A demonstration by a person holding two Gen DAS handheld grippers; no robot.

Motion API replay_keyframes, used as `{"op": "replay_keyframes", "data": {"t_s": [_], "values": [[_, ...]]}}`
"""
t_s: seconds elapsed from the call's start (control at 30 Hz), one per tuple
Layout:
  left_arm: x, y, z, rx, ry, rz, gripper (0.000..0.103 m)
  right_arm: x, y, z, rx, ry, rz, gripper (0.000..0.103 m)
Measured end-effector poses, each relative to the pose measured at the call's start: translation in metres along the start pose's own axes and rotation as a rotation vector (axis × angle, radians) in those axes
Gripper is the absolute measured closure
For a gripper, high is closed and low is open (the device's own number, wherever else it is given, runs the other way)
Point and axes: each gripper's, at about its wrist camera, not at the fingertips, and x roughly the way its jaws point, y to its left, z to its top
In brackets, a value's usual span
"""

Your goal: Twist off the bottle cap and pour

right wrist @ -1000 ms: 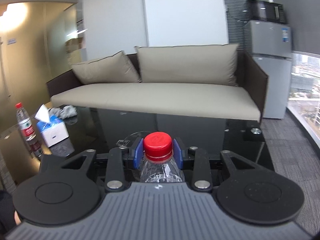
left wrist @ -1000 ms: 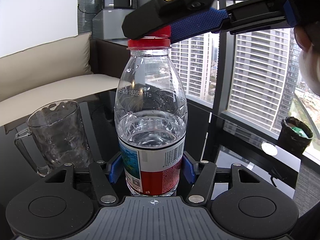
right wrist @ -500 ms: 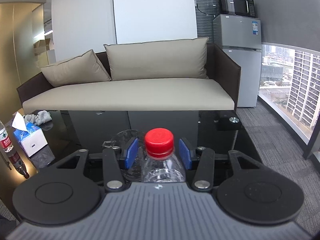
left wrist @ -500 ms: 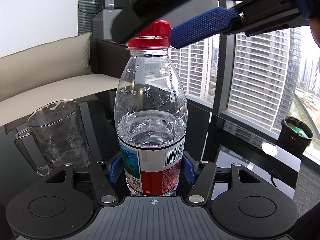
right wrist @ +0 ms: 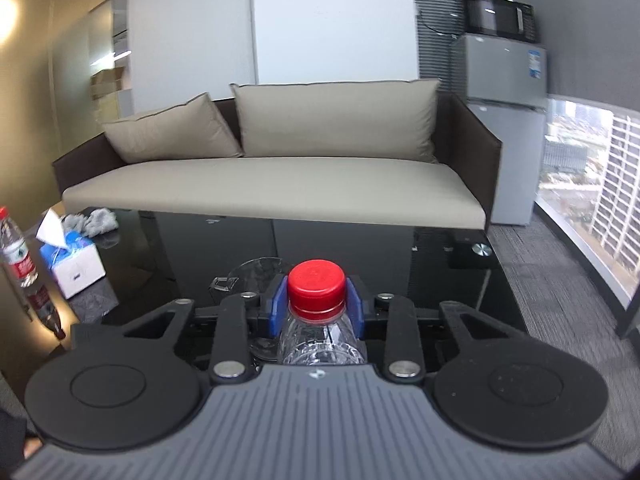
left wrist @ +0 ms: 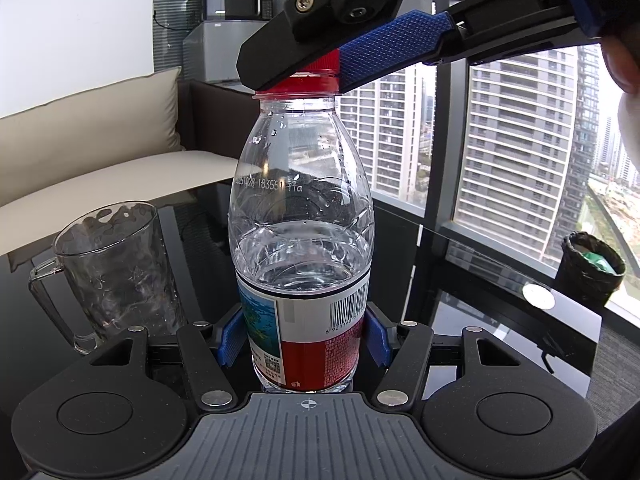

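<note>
While the red cap (right wrist: pixel 317 285) is sitting on the neck of the water bottle (left wrist: pixel 302 240), the unscrewing is, by my judgement, only under way and nothing is being poured yet: the glass mug (left wrist: pixel 114 268) beside the bottle is looking empty, and the water inside the bottle is reaching roughly to the top of the label. The left claw (left wrist: pixel 303 338) is clamping the lower, labelled part of the bottle between its blue pads, holding it upright on the dark glass surface (left wrist: pixel 460 280). The right claw (right wrist: pixel 316 307) is closing on the cap, its blue pads pressing against both sides. What is remaining, as I am reading it, is turning the cap loose, lifting it off, and tilting the bottle over the mug. The left wrist view is showing the whole bottle, the water level, the mug standing just to the bottle's left, and the right claw coming in from above at a slant; it is also catching a small dark bin (left wrist: pixel 592 266) by the window. The right wrist view is showing the cap top from above and the pads' contact with it, plus things the other is missing: a tissue box (right wrist: pixel 74 264) and a second bottle (right wrist: pixel 18 256) well apart at the surface's far left, and a beige sofa (right wrist: pixel 280 184) behind.
</note>
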Motion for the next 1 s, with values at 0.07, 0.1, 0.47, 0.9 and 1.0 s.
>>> {"op": "replay_keyframes", "data": {"t_s": [0.07, 0.1, 0.47, 0.9, 1.0], "values": [[0.001, -0.001, -0.001, 0.003, -0.001, -0.001, 0.046, 0.000, -0.002, -0.001, -0.008, -0.007, 0.013, 0.070], [0.002, -0.001, -0.001, 0.006, -0.002, -0.002, 0.046, 0.000, -0.003, -0.002, -0.013, -0.012, 0.020, 0.070], [0.002, 0.002, -0.005, 0.024, -0.011, -0.006, 0.046, -0.002, -0.011, -0.004, -0.027, -0.041, 0.050, 0.070], [0.001, 0.006, -0.010, 0.042, -0.009, -0.008, 0.046, -0.002, -0.024, -0.005, -0.063, -0.045, 0.120, 0.070], [-0.001, 0.006, -0.011, 0.044, -0.012, -0.011, 0.046, -0.002, -0.025, -0.005, -0.068, -0.045, 0.127, 0.070]]}}
